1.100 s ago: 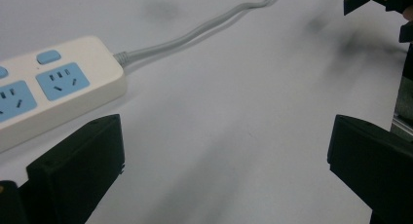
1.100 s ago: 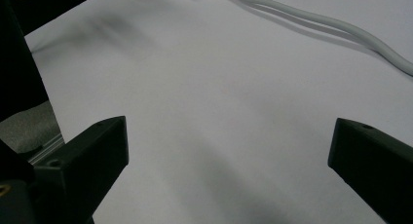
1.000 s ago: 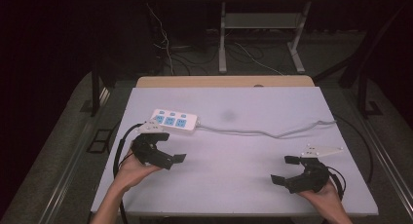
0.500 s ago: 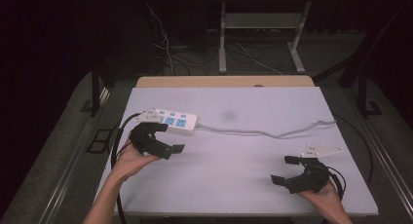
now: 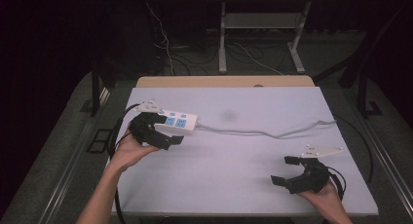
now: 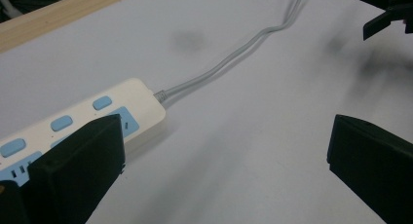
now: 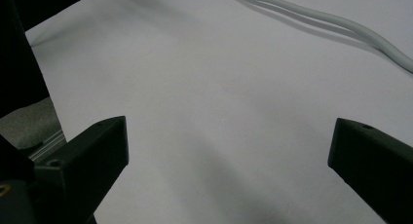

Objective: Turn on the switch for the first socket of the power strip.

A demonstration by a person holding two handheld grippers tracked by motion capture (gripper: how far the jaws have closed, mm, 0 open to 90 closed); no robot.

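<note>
- The power strip lies flat on the table, and the left gripper sits just beside it with its jaws wide apart and nothing between them.
- In the left gripper view the strip lies partly behind the left-hand jaw, its cord end poking out past that jaw's tip; the right-hand jaw stands well clear over bare table.
- Risk, as I judge it: the strip is off to one side of the opening, not centred. Closing from here would likely catch only its corner, or push it sideways along the smooth top.
- A second risk: the near jaw could press down on the blue switches or sockets instead of gripping the sides.
- The grey cord runs from the strip's end across the table, ahead of the left jaws. If the strip is lifted or dragged, the cord will drag behind and may tug it askew.
- The right gripper rests well apart from the strip, jaws also spread and empty, with bare table between them and the cord beyond their tips.
- Nothing else stands between the left jaws and the strip; a wooden edge borders the far side.
</note>
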